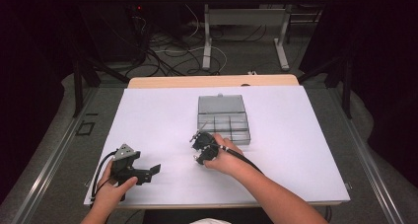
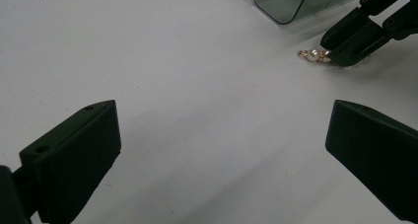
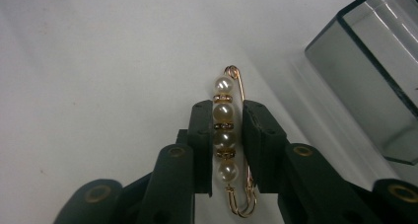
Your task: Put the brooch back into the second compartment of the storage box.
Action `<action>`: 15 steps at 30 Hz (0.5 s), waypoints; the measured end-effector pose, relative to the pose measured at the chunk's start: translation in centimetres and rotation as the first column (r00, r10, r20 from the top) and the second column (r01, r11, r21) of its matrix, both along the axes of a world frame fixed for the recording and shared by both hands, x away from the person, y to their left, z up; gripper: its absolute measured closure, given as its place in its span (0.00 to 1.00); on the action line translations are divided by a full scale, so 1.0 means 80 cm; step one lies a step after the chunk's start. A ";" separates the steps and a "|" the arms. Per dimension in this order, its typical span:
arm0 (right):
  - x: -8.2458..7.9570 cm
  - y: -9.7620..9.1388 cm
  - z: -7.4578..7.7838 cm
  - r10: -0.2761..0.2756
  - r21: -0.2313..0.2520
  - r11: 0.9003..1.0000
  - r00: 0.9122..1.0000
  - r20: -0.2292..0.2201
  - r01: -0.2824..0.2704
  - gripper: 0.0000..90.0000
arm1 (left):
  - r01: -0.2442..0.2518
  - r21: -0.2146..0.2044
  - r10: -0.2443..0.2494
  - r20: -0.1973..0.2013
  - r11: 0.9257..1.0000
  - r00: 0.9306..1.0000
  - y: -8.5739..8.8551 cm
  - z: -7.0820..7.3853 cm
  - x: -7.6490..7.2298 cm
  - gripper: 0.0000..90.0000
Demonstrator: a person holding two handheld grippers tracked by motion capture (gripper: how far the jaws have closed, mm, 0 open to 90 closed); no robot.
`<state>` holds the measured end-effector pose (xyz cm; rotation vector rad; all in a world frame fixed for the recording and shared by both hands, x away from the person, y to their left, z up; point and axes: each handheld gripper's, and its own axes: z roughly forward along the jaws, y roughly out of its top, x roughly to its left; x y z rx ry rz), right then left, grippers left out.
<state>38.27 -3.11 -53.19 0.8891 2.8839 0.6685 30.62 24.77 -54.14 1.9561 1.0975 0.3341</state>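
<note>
1. Lying on the table (image 1: pixel 148 110) just in front of the box (image 1: pixel 223 118), the pin (image 3: pixel 227 135) (four pearls on gold wire) sits pinched between the right gripper's (image 3: pixel 227 116) jaws.
2. Pickup looks begun; lifting and boxing remain.
3. Well left of the box, the left gripper (image 2: pixel 222 135) waits, jaws spread, empty.

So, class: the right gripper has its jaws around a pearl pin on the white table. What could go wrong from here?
1. The right gripper grips the pearl pin by its round beads, so it may slip or twist out when lifted.
2. The thin gold wire lies beside one jaw and might bend or snag.
3. The clear compartment box sits close by; a swing could knock it.
</note>
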 end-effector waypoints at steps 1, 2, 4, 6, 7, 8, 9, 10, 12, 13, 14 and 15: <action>0.000 0.000 0.000 0.004 -0.002 1.000 1.000 -0.005 -0.004 0.84 | 0.003 0.006 -0.003 0.003 1.000 1.000 0.000 0.000 0.000 0.00; 0.000 0.001 -0.001 0.006 -0.005 1.000 1.000 -0.005 -0.006 0.85 | 0.003 0.006 -0.003 0.003 1.000 1.000 0.000 0.000 0.000 0.00; 0.000 0.002 -0.002 -0.003 -0.013 1.000 1.000 -0.012 0.003 0.87 | 0.000 -0.001 0.000 0.000 1.000 1.000 0.000 0.000 0.000 0.00; 0.001 0.002 -0.002 -0.002 -0.015 1.000 1.000 -0.008 0.002 0.87 | -0.001 -0.002 0.001 -0.001 1.000 1.000 0.000 0.000 0.000 0.00; 0.001 0.002 -0.002 0.000 -0.014 1.000 1.000 -0.009 0.000 0.88 | -0.002 -0.002 0.002 0.000 1.000 1.000 0.000 0.000 0.000 0.00; 0.001 0.002 -0.002 -0.001 -0.013 1.000 1.000 -0.010 0.001 0.88 | -0.002 -0.002 0.002 -0.001 1.000 1.000 0.000 0.000 0.000 0.00; 0.001 0.001 -0.002 -0.002 -0.014 1.000 1.000 -0.012 0.002 0.88 | -0.001 -0.002 0.001 -0.001 1.000 1.000 0.000 0.000 0.000 0.00; 0.002 0.001 -0.002 -0.004 -0.016 1.000 1.000 -0.011 0.004 0.88 | 0.000 0.000 0.000 -0.001 1.000 1.000 0.000 0.000 0.000 0.00; 0.002 0.001 -0.002 -0.009 -0.014 1.000 1.000 -0.020 0.009 0.88 | 0.001 0.001 -0.001 -0.001 1.000 1.000 0.000 0.000 0.000 0.00; 0.003 0.001 -0.001 -0.009 -0.014 1.000 1.000 -0.022 0.009 0.89 | 0.000 0.000 0.000 -0.001 1.000 1.000 0.000 0.000 0.000 0.00; 0.003 0.001 -0.001 -0.011 -0.014 1.000 1.000 -0.021 0.011 0.89 | 0.000 0.001 0.000 -0.001 1.000 1.000 0.000 0.000 0.000 0.00; 0.003 0.001 -0.001 -0.010 -0.014 1.000 1.000 -0.019 0.010 0.89 | 0.000 0.001 0.000 -0.001 1.000 1.000 0.000 0.000 0.000 0.00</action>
